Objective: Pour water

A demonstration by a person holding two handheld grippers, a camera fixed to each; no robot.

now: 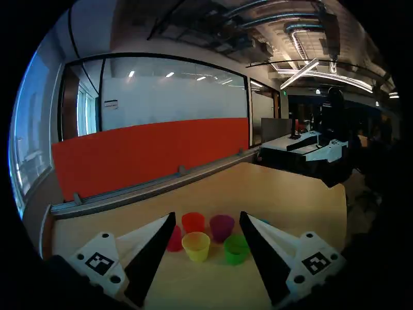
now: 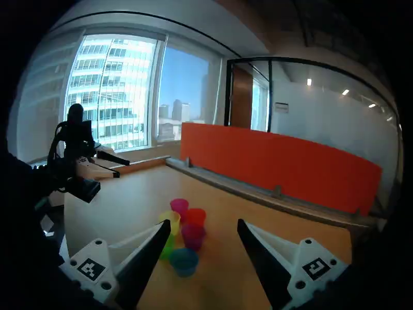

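Riding low over the wooden table (image 1: pixel 289 191), the camera on the left gripper (image 1: pixel 206 214) faces the orange partition (image 1: pixel 149 150) and glass wall (image 1: pixel 170 93), with the coloured cups (image 1: pixel 196 245) close ahead. The camera on the right gripper (image 2: pixel 203 222) takes in the same cups, table and partition from another angle, equally near, looking toward the windows (image 2: pixel 113 88).
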